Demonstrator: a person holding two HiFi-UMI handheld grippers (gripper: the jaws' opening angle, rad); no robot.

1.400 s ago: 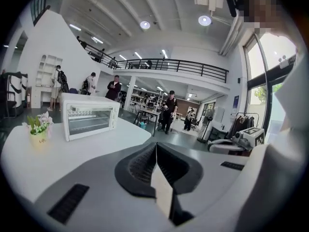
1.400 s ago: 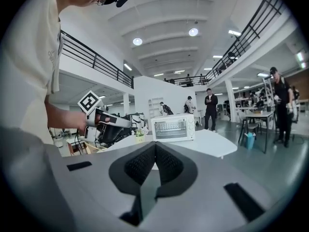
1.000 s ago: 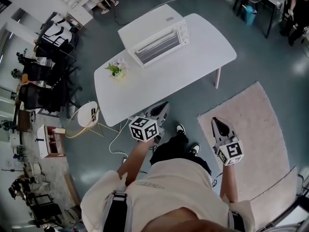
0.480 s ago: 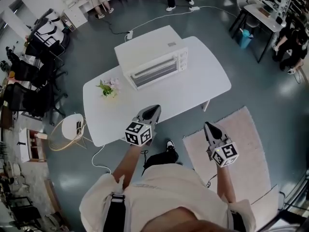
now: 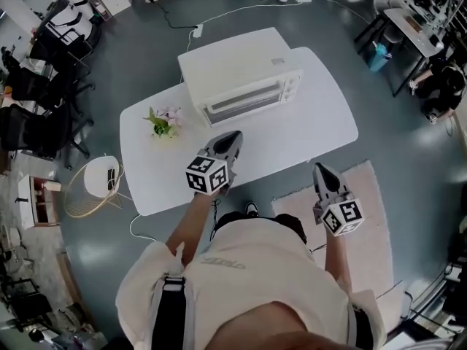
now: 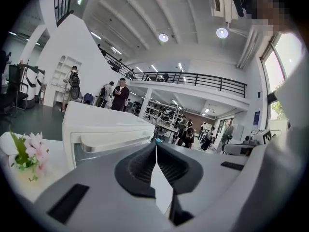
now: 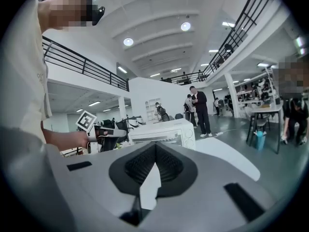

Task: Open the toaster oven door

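Observation:
The white toaster oven (image 5: 237, 68) stands at the back of a white table (image 5: 306, 133), its glass door (image 5: 246, 102) closed and facing me. My left gripper (image 5: 235, 134) hovers over the table's front half, a short way before the door, jaws shut and empty. In the left gripper view the oven (image 6: 104, 129) and its door handle (image 6: 116, 141) lie just ahead and left of the left gripper (image 6: 155, 147). My right gripper (image 5: 319, 168) hangs shut off the table's front right edge. The right gripper view shows the oven (image 7: 164, 132) farther off beyond the right gripper (image 7: 155, 145).
A small flower bunch (image 5: 163, 120) sits on the table left of the oven. A round wicker stool (image 5: 91, 186) stands at the table's left, a pale rug (image 5: 376, 217) lies on the floor at right. Office chairs (image 5: 36, 115) line the left, desks (image 5: 419, 28) the far right.
The person has stepped closer to the table. The left gripper has moved from the table's front edge to over the tabletop, nearer the oven; the right gripper came forward beside the table.

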